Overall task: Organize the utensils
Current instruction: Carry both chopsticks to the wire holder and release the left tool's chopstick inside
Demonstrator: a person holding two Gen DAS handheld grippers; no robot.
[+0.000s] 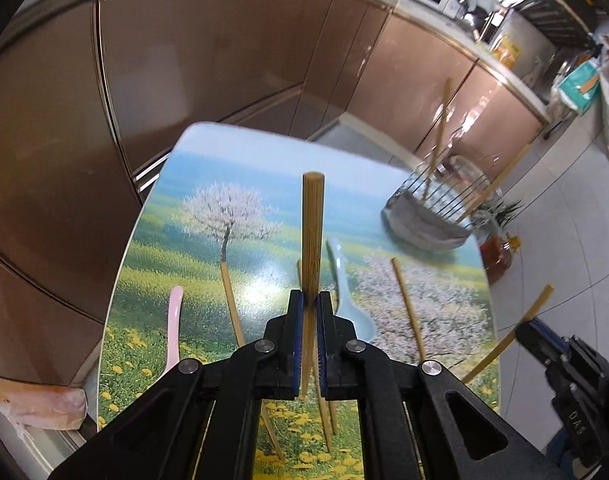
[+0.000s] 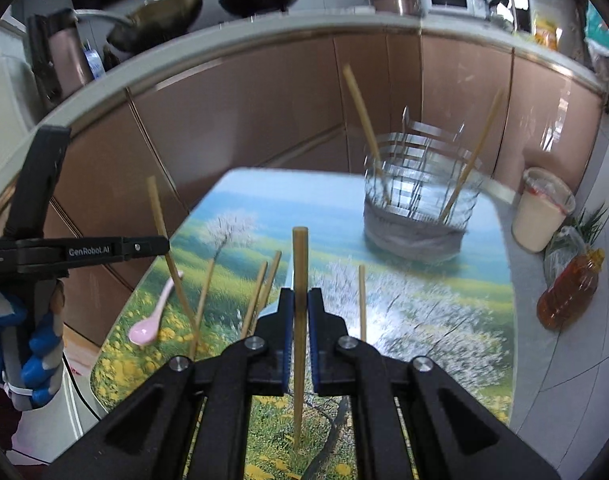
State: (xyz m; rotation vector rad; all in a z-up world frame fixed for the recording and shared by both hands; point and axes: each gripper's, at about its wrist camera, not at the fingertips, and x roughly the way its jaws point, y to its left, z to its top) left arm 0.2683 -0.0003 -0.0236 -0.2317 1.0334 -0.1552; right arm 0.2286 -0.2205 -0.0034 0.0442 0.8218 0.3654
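My left gripper [image 1: 311, 296] is shut on a bamboo chopstick [image 1: 313, 220] that sticks up past its pads, above the landscape-print table [image 1: 208, 168]. My right gripper [image 2: 300, 294] is shut on another chopstick [image 2: 300, 256]. Each gripper shows in the other's view, the right gripper [image 1: 522, 326] at the right and the left gripper [image 2: 166, 244] at the left. A wire utensil basket [image 2: 416, 216] with a grey base stands at the table's far right and holds two chopsticks. Loose chopsticks [image 2: 264, 288], a pink spoon [image 2: 152, 316] and a pale blue spoon [image 1: 344, 292] lie on the table.
Brown cabinet fronts [image 1: 224, 60] run behind the table under a counter with pans and a microwave. On the floor to the right stand a white bucket [image 2: 542, 216] and an oil bottle [image 2: 568, 292]. A blue-gloved hand [image 2: 36, 344] holds the left gripper's handle.
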